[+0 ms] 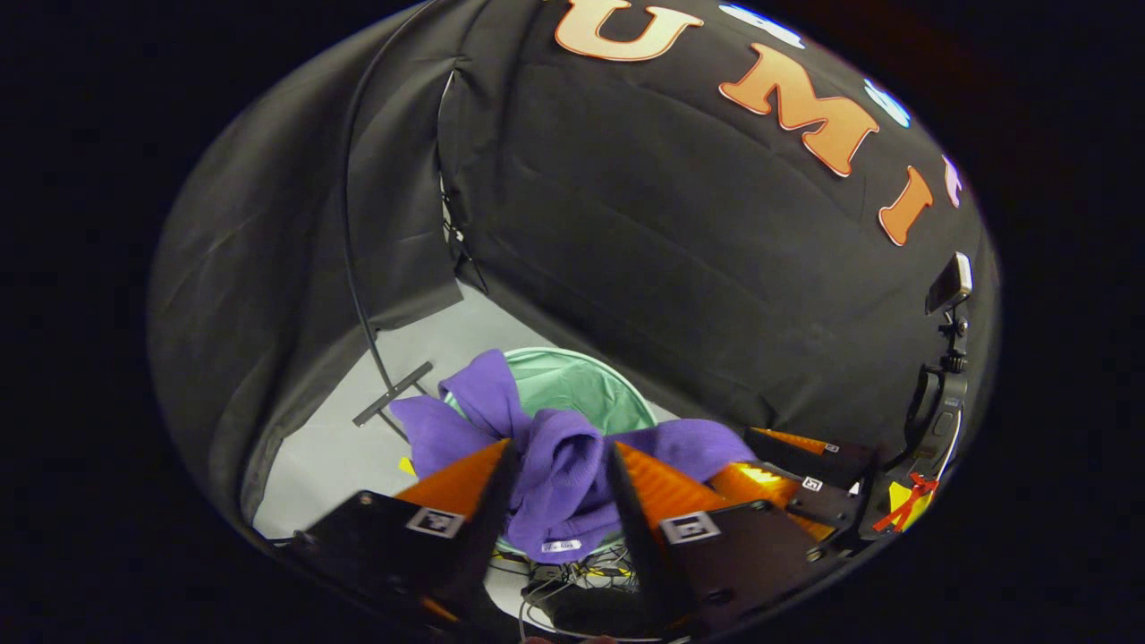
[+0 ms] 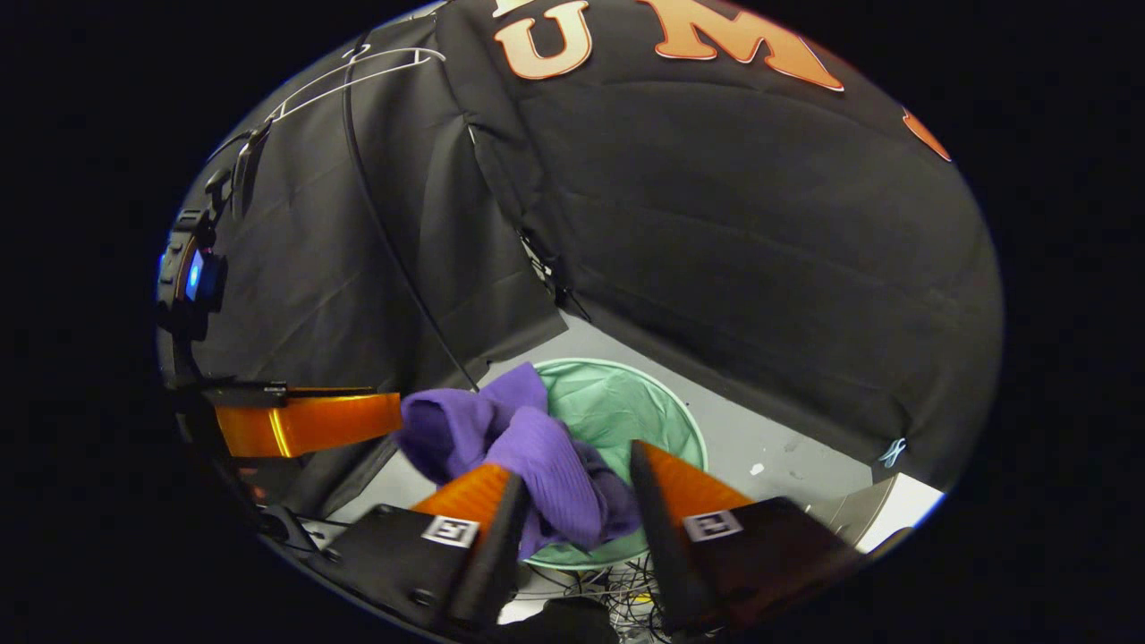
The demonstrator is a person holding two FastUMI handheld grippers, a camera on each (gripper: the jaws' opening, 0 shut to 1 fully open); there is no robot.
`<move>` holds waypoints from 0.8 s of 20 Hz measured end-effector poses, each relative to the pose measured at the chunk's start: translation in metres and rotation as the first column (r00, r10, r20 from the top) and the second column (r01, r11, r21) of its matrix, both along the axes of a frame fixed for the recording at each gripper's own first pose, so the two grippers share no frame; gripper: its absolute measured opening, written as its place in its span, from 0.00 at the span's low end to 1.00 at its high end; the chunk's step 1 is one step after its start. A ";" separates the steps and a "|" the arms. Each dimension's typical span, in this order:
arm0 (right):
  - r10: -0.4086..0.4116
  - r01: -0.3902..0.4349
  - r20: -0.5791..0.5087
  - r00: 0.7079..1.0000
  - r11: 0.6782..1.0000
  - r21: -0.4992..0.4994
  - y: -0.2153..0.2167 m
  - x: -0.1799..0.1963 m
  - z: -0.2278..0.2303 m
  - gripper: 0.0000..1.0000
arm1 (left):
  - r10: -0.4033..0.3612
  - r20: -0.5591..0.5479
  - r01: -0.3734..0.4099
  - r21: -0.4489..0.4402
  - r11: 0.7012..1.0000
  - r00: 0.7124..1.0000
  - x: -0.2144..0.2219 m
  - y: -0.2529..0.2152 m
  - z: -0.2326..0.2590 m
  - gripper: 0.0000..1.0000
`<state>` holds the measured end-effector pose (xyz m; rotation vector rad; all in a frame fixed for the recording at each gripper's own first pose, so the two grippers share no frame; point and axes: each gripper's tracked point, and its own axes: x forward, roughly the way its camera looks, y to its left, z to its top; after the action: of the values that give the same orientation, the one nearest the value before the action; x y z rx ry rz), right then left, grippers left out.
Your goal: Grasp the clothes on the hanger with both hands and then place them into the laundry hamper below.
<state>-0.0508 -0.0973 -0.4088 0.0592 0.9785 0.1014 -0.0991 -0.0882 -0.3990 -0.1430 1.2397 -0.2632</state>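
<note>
Both claws, left (image 1: 561, 487) and right (image 2: 572, 501), parted around purple garment (image 1: 555, 474) above hamper (image 1: 581, 380); grip unclear. Operator should centre garment over rim before dropping.

Purple clothes (image 1: 559, 474), pale green hamper (image 1: 581, 380), orange fingers (image 1: 662, 487), white hanger (image 2: 358, 67)

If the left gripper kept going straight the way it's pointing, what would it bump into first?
The purple garment: it bunches between the left gripper fingers, seemingly already touching them. Just past it sits the green laundry hamper, so the open hamper probably comes next, though depth is hard to judge here.
</note>
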 end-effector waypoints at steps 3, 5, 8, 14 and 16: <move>-0.036 0.035 0.006 0.999 0.999 0.011 -0.005 -0.004 0.003 0.97 | 0.032 -0.018 -0.032 0.016 0.999 0.999 -0.007 0.009 -0.002 0.97; -0.070 0.070 0.000 0.998 0.997 0.013 -0.012 -0.007 0.005 0.98 | 0.051 -0.009 -0.051 0.015 0.999 0.999 -0.010 0.014 0.004 0.98; -0.090 0.089 0.044 0.995 0.996 0.031 -0.019 -0.007 0.028 0.98 | 0.056 0.058 -0.056 0.005 0.998 0.997 -0.005 0.013 0.029 0.98; -0.066 0.055 0.206 0.976 0.997 0.057 -0.023 -0.005 0.103 0.98 | 0.156 0.270 -0.141 -0.071 0.987 0.950 0.009 -0.002 0.128 0.97; -0.048 0.036 0.284 0.958 0.998 0.048 -0.023 -0.003 0.137 0.98 | 0.185 0.337 -0.170 -0.072 0.983 0.923 0.009 0.009 0.165 0.97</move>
<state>-0.0535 -0.1204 -0.2721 0.1012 0.6863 0.0891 -0.0904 -0.0792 -0.2344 -0.2343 0.8680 -0.1476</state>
